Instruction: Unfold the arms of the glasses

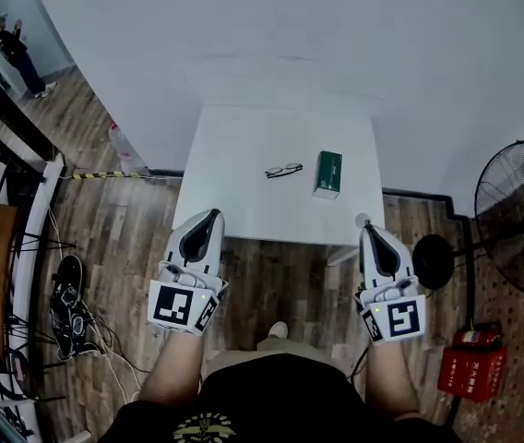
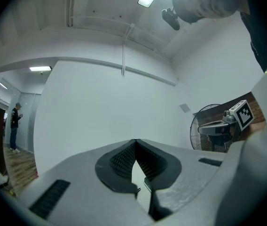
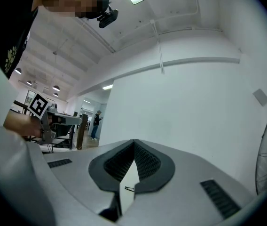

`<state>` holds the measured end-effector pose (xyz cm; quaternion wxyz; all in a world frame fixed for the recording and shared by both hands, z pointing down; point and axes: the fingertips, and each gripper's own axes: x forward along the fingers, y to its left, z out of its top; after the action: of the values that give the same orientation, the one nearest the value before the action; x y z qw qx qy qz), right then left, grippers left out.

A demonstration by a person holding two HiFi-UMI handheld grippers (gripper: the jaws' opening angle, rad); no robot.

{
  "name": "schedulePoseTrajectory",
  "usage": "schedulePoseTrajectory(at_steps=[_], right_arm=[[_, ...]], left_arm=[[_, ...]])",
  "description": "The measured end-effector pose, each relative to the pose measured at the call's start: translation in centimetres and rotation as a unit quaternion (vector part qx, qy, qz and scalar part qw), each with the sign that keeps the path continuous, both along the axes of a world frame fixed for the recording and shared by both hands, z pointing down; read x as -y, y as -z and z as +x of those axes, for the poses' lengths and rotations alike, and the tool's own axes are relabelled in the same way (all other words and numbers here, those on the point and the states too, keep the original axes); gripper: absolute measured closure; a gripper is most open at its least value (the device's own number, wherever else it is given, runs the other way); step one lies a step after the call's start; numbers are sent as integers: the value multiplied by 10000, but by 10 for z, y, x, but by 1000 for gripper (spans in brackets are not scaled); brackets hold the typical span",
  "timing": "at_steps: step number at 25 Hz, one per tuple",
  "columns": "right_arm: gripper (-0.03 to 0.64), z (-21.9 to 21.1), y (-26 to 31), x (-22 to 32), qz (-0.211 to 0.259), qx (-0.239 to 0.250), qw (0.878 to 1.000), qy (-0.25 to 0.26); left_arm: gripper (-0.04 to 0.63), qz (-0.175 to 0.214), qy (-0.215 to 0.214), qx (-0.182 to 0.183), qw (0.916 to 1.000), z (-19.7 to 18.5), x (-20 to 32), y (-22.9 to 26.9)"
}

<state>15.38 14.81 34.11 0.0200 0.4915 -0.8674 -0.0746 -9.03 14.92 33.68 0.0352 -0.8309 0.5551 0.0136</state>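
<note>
A pair of dark-framed glasses lies folded on the white table, a little right of its middle. Through the slit between the right gripper's jaws the glasses show as a tiny dark shape. My left gripper is level at the table's near left edge, shut and holding nothing. The right gripper hovers at the near right corner, also shut and holding nothing. Both are well short of the glasses. In each gripper view the jaw tips meet, with only wall beyond the tips.
A green box stands just right of the glasses. A black floor fan is at the right, a red box below it. Shoes and cables lie on the wooden floor at the left. A person stands far off.
</note>
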Motion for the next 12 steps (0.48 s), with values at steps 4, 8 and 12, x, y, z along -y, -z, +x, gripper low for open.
schedulePoseTrajectory(at_steps=[4, 8, 12], right_arm=[[620, 8, -6, 19, -25, 66, 9999, 86], [620, 4, -11, 24, -55, 81, 9997, 211], [620, 0, -8, 23, -2, 86, 9995, 299]], left_arm=[[589, -14, 88, 171, 9998, 8, 6, -3], [589, -131, 292, 242, 9992, -2, 3, -11], [589, -59, 381, 271, 9989, -5, -1, -8]])
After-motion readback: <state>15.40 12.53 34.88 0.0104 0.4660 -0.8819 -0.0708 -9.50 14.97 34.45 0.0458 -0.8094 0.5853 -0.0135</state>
